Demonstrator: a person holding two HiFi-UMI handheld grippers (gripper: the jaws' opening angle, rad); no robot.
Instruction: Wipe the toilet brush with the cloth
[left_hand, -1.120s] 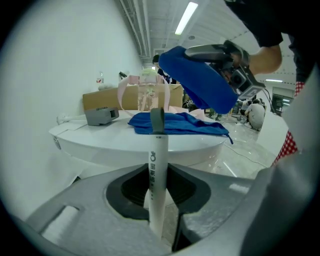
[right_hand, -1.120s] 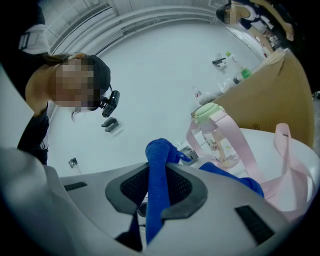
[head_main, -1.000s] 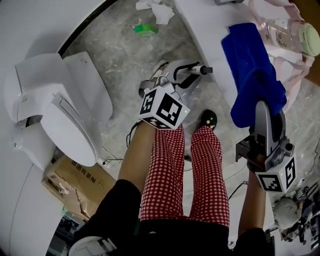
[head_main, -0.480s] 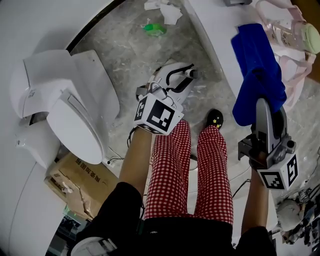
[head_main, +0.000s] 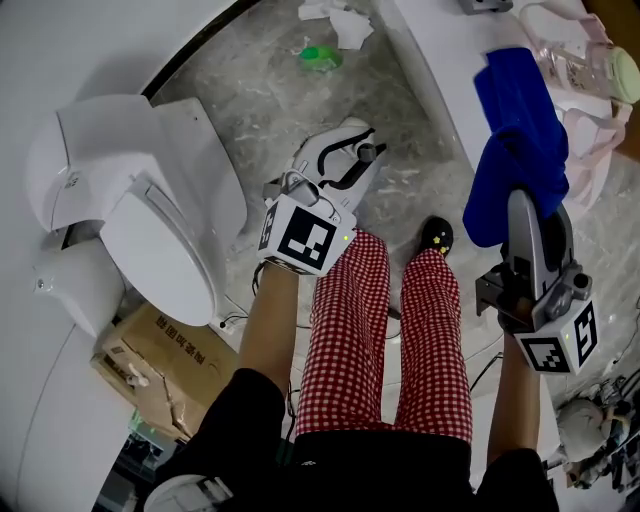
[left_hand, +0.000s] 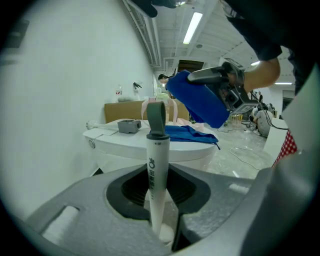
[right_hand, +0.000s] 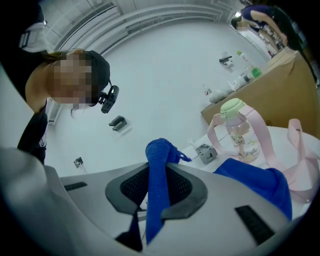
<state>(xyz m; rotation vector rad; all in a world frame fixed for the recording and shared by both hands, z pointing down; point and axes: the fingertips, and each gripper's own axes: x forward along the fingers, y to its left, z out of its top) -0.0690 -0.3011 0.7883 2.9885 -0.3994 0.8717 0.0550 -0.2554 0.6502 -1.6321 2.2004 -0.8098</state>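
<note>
Left claw (left_hand: 158, 196) pinches the toilet brush (left_hand: 155, 162) by its white handle, up over the floor. It looks stiff, light and slick, so it needs a firm hold. Right claw (right_hand: 157, 189) clamps the blue cloth (right_hand: 159, 152), soft and limp, trailing onto the desk (head_main: 436, 58) edge.

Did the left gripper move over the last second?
Yes. In the head view the left gripper, shut on the toilet brush, has shifted left, closer to the toilet.

One toilet (head_main: 150, 225), one toilet brush (left_hand: 156, 165), one cardboard box (head_main: 165, 370), one bottle (right_hand: 239, 135), and seemingly two blue cloths (left_hand: 200, 102).
</note>
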